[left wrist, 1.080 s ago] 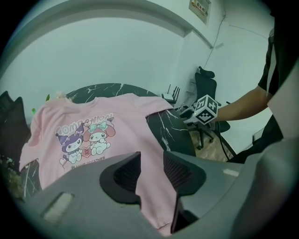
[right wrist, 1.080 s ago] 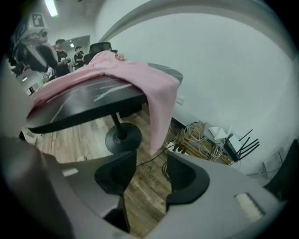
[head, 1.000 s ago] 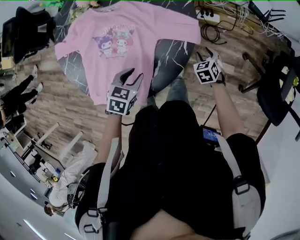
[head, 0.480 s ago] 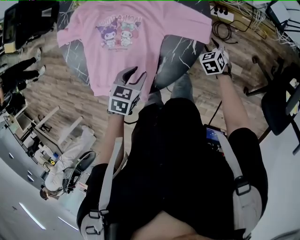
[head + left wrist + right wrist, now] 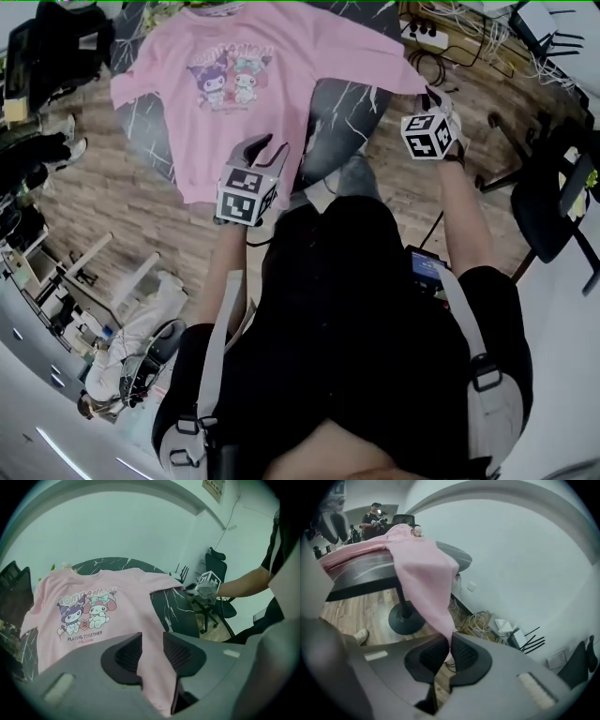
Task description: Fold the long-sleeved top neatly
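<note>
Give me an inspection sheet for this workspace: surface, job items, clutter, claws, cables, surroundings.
Surface: dark marbled table, round.
Job's things: pink top, spread print-up; one sleeve hangs off the table edge.
Clutter: nothing seen on the table.
Claws: left claw, jaws apart, the top's hem between them; right claw, jaws have just been closing, shut on the sleeve's end.
Cables: power strip and loose cables on the floor beyond the table.
Surroundings: wood floor, black chair, bystanders at left.
</note>
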`<state>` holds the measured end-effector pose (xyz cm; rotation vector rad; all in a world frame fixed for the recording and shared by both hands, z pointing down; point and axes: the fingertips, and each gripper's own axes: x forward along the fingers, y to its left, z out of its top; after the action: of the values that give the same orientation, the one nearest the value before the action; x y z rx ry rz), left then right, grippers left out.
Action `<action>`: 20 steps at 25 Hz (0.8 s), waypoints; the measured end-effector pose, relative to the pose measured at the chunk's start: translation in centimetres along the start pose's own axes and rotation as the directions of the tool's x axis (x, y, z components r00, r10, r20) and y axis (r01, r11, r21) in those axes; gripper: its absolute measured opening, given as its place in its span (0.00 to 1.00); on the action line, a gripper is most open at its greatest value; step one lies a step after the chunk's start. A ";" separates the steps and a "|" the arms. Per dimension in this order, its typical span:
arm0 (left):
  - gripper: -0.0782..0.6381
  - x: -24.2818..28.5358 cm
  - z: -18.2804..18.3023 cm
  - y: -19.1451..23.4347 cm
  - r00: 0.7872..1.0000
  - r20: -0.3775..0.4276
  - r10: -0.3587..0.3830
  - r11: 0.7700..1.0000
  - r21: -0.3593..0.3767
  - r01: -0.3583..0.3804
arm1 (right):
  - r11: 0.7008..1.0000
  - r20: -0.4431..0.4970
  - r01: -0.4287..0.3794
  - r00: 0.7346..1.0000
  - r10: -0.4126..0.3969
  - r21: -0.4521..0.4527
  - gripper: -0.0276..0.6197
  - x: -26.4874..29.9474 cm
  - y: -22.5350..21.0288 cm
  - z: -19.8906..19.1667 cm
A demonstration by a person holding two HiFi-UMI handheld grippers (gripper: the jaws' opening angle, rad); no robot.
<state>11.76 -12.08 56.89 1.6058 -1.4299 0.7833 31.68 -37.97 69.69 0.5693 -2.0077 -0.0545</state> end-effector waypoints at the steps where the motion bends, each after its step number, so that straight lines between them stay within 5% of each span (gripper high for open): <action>1: 0.32 0.1 0.2 -0.1 1.000 0.009 -0.002 1.000 0.002 0.002 | 0.999 0.008 0.033 0.999 -0.033 -0.003 0.06 -0.8 -0.9 0.2; 6: 0.32 0.0 1.0 0.1 0.998 0.064 -0.011 1.000 -0.010 0.012 | 0.981 0.085 0.191 0.978 -0.190 -0.013 0.06 -5.0 -5.2 3.5; 12: 0.32 -2.0 -0.9 2.8 0.992 0.123 -0.022 0.998 -0.056 0.029 | 0.932 0.231 0.357 0.914 -0.335 -0.064 0.06 -9.9 -5.4 11.5; 20: 0.31 -6.3 -4.6 8.6 0.983 0.181 -0.025 0.993 -0.107 0.045 | 0.890 0.352 0.432 0.864 -0.361 -0.146 0.06 -12.7 0.5 21.4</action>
<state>2.67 -5.10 55.02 1.6440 -1.5395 0.5401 18.26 -36.54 48.81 0.8687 -2.1188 -0.6539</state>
